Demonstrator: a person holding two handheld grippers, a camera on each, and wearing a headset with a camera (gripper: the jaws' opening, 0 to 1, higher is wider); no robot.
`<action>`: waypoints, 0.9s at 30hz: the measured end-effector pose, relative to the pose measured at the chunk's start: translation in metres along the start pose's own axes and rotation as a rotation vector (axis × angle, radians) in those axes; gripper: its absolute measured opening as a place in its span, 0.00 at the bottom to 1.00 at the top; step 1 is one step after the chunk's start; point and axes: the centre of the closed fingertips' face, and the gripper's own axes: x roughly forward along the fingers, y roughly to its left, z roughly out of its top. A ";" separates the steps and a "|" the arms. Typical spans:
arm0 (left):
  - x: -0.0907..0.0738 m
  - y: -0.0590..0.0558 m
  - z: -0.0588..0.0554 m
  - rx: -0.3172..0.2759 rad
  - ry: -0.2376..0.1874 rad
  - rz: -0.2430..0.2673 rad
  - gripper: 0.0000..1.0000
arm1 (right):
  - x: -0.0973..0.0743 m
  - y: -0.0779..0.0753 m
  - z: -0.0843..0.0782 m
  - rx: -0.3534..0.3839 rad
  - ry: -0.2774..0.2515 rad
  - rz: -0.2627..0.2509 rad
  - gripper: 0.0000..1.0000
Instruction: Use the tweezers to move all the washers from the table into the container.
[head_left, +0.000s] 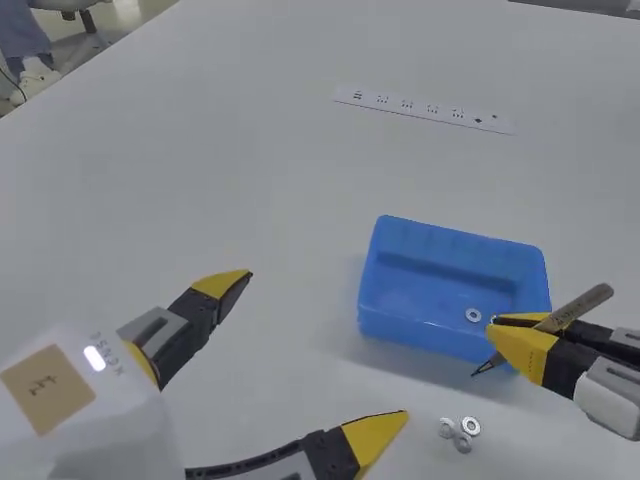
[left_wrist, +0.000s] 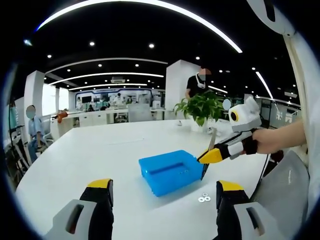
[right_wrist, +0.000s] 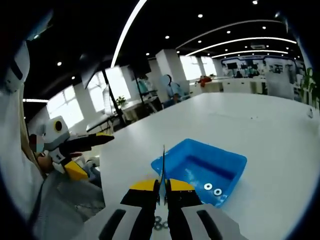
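While the right gripper (head_left: 515, 335) is squeezing its yellow-tipped jaws together on the slim metal tweezers (head_left: 560, 312), the tweezer points are hanging just off the near wall of the shallow blue rectangular plastic container (head_left: 455, 275), above the table. The points are too small to tell whether they are spread or pressed together, and they are apparently carrying nothing. Two small silver ring-shaped washers (right_wrist: 208, 186) are lying inside the container near its wall, and a little cluster of loose washers (head_left: 460, 428) is sitting on the table just beside it, below the tweezers. So the job is looking partly done, with the person likely going for another pick-up. The next move is calling for lowering the points onto one washer of the cluster, nipping its rim without scattering the others, then lifting it over the wall. The left gripper (head_left: 322, 347) is idling with its jaws wide apart, well clear of the container. The smooth white table (head_left: 200, 150) is carrying a pale strip with dark markings (head_left: 425, 108) farther off; around it, an open-plan office is glowing with ceiling lights, a leafy potted plant (left_wrist: 202, 107) and several people standing about.
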 end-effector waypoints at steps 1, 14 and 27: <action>0.000 0.000 0.000 0.001 0.000 0.000 0.86 | 0.001 0.000 -0.004 0.003 0.009 -0.001 0.04; 0.000 0.000 -0.001 0.009 0.011 0.003 0.85 | 0.006 -0.004 -0.044 0.037 0.099 -0.042 0.04; 0.000 -0.002 -0.002 0.020 0.025 0.004 0.84 | 0.007 -0.003 -0.049 -0.023 0.125 -0.074 0.04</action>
